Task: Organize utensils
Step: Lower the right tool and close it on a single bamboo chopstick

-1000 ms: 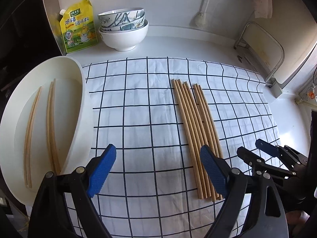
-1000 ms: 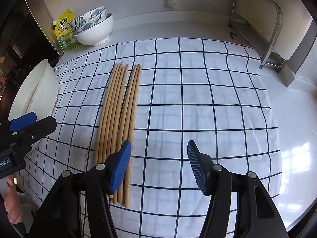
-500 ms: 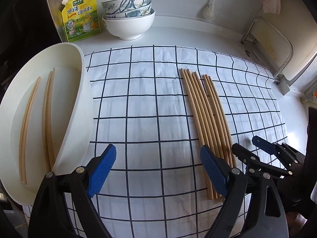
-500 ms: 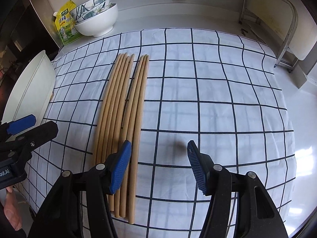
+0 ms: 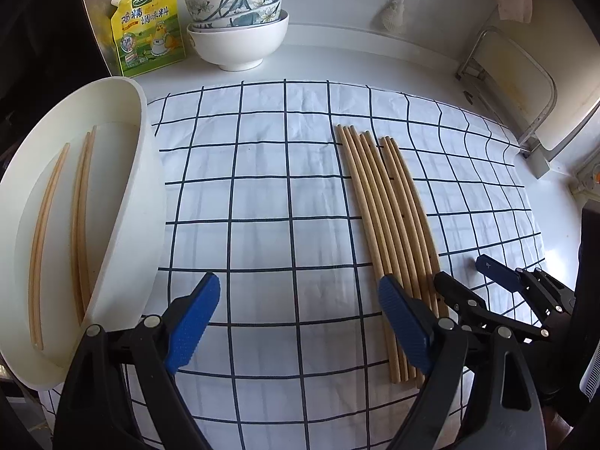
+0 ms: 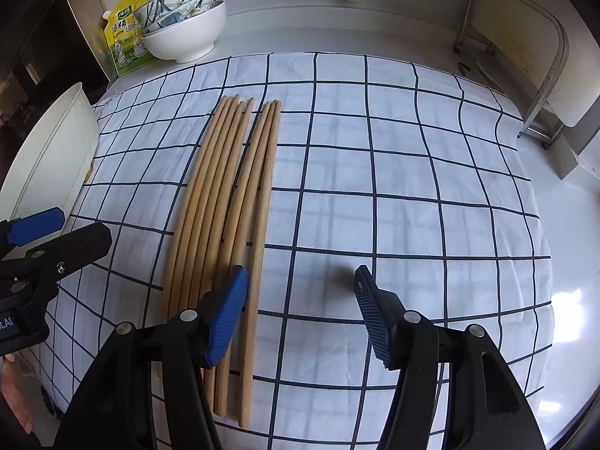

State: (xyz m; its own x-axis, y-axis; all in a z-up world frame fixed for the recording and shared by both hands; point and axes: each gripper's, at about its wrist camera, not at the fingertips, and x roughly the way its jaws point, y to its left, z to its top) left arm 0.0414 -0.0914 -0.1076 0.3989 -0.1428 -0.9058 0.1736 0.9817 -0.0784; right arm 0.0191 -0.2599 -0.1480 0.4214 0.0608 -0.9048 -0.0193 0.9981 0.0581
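Several wooden chopsticks lie side by side on a blue-checked white cloth; the right wrist view has the same chopsticks left of centre. A white oval tray at the left holds three more chopsticks. My left gripper hangs open over bare cloth between tray and bundle. My right gripper is open low over the bundle's near ends. Its left finger is above the sticks, and the rightmost stick lies just inside it. Nothing is gripped.
Stacked bowls and a yellow seasoning pouch stand at the back left. A metal rack stands at the back right, and a brush hangs on the wall. Part of a hand shows at the bottom left.
My right gripper has come down and in toward the near ends of the chopsticks, which now look larger. The left gripper has hardly moved. Both openings are unchanged.
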